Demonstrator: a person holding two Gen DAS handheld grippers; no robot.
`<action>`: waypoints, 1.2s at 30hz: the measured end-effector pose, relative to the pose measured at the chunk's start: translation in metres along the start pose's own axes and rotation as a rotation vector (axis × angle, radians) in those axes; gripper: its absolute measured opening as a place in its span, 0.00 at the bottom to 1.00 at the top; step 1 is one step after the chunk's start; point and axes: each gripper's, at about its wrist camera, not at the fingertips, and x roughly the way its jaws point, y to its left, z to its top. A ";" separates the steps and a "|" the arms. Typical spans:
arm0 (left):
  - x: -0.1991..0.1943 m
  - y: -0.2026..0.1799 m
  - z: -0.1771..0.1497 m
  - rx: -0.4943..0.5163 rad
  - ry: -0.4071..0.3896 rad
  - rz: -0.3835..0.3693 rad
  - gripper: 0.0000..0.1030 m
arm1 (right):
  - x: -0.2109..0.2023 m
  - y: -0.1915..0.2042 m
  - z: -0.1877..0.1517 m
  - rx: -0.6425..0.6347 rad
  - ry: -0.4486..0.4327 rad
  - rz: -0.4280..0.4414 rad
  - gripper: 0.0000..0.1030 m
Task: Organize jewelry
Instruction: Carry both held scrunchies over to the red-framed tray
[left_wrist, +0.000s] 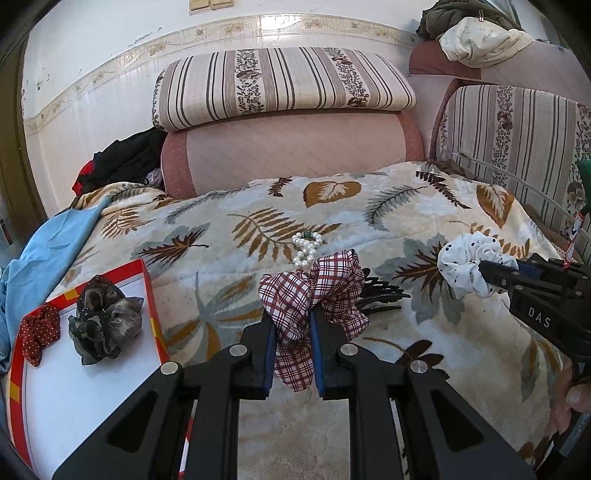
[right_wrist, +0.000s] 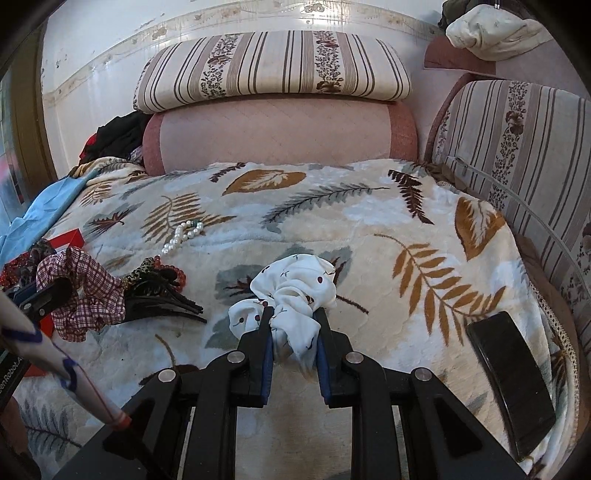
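Observation:
My left gripper (left_wrist: 292, 317) is shut on a red-and-white plaid scrunchie (left_wrist: 325, 284), held just above the leaf-patterned blanket; it also shows in the right wrist view (right_wrist: 88, 291). My right gripper (right_wrist: 293, 321) is shut on a white dotted scrunchie (right_wrist: 295, 291), which shows at the right of the left wrist view (left_wrist: 465, 262). A red-rimmed white tray (left_wrist: 92, 384) at the left holds a dark grey scrunchie (left_wrist: 105, 321) and a red dotted bow (left_wrist: 38, 330). A pearl bracelet (left_wrist: 304, 249) lies beyond. A black hair claw (right_wrist: 162, 304) and red beads (right_wrist: 173, 271) lie beside the plaid scrunchie.
The blanket (right_wrist: 369, 229) covers a sofa seat with striped cushions (right_wrist: 273, 66) behind and at the right. A black phone (right_wrist: 511, 380) lies at the blanket's right edge. Blue cloth (left_wrist: 44, 251) and dark clothes (left_wrist: 125, 158) pile at the left.

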 end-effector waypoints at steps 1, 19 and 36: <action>0.000 0.000 0.000 0.000 -0.001 0.001 0.15 | 0.000 0.000 0.000 -0.001 -0.001 0.000 0.21; 0.002 0.003 -0.002 -0.003 -0.001 0.016 0.15 | -0.002 -0.007 0.001 0.033 -0.004 0.012 0.21; -0.018 0.012 0.002 0.010 -0.034 0.108 0.15 | -0.012 -0.015 -0.004 0.063 -0.024 0.004 0.21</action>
